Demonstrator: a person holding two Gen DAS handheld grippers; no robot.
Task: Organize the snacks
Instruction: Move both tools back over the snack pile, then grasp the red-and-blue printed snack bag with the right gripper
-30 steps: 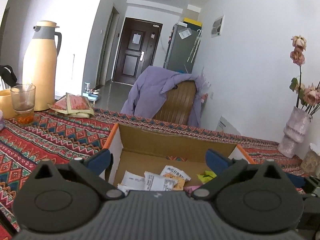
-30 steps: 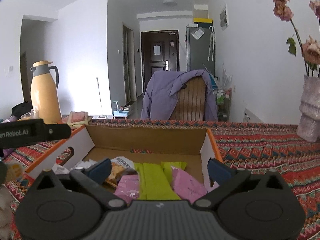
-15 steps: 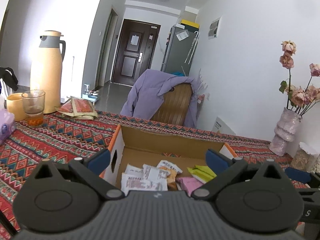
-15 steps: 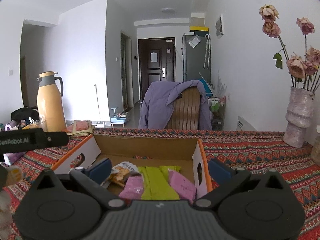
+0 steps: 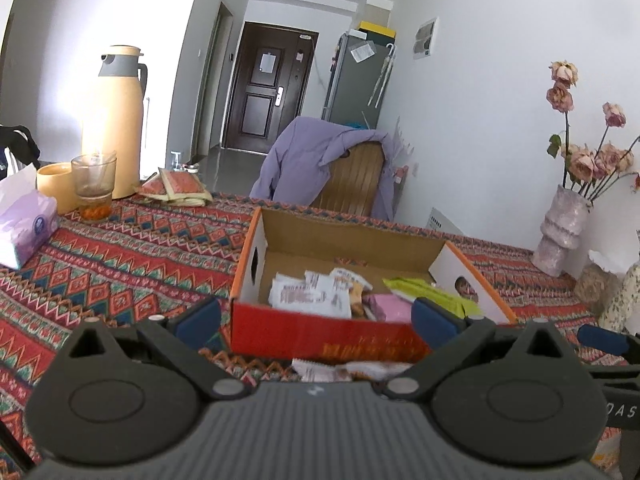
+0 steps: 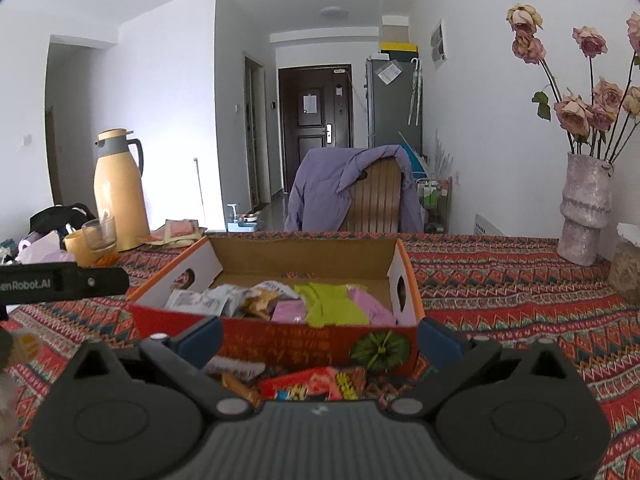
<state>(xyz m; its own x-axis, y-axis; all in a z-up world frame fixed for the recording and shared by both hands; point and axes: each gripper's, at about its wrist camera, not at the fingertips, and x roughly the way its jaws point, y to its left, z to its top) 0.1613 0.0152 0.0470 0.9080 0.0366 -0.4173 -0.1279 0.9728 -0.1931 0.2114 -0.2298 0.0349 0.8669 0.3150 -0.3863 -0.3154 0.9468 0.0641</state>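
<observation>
An open cardboard box [image 5: 256,256] with a red front stands on the patterned tablecloth; it also shows in the right wrist view [image 6: 404,280]. Inside lie white packets [image 5: 308,294], pink packets [image 6: 288,312] and green packets [image 6: 332,304]. My left gripper [image 5: 316,320] is open and empty, held just before the box's front wall. A white packet [image 5: 340,370] lies on the cloth below it. My right gripper [image 6: 318,334] is open and empty before the box front. A red snack packet [image 6: 316,388] and other loose packets [image 6: 236,368] lie below it.
A yellow thermos [image 5: 114,120], a glass [image 5: 94,184], a tissue pack [image 5: 24,220] and red sachets [image 5: 176,190] stand at the back left. A vase of dried roses [image 6: 584,208] stands at the right. A chair with a purple jacket [image 6: 352,188] is behind the table.
Both grippers have pulled back from over the box toward the near edge. The box's red front and loose packets before it have come into view.
</observation>
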